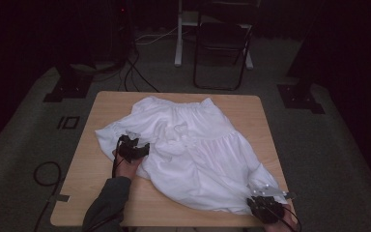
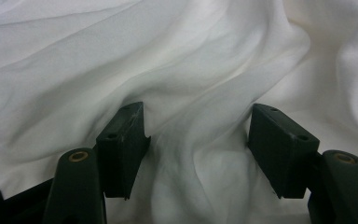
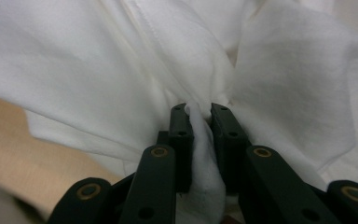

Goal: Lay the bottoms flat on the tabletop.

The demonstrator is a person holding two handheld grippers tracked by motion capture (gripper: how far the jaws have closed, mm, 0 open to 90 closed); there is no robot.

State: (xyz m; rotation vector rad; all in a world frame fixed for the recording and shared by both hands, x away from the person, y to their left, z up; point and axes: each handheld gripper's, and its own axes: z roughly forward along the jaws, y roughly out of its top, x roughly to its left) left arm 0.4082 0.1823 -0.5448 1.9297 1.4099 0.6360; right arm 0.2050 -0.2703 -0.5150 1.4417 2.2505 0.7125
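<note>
A white garment (image 1: 198, 145) lies crumpled and spread over the wooden table (image 1: 99, 164). At its left side, my left gripper (image 1: 142, 147) rests on the cloth. In the left gripper view that gripper (image 2: 198, 135) stands open, with a loose fold of the white fabric (image 2: 200, 70) bulging up between the wide-apart jaws. At the table's near right corner, my right gripper (image 1: 256, 200) sits at the garment's hem. In the right gripper view it (image 3: 199, 116) is shut on a pinched ridge of the white cloth (image 3: 121, 70).
A dark folding chair (image 1: 222, 43) and a white stand leg (image 1: 178, 34) are on the floor beyond the table. Cables (image 1: 46, 174) lie on the grey floor at the left. Bare wood shows along the table's left and front edges.
</note>
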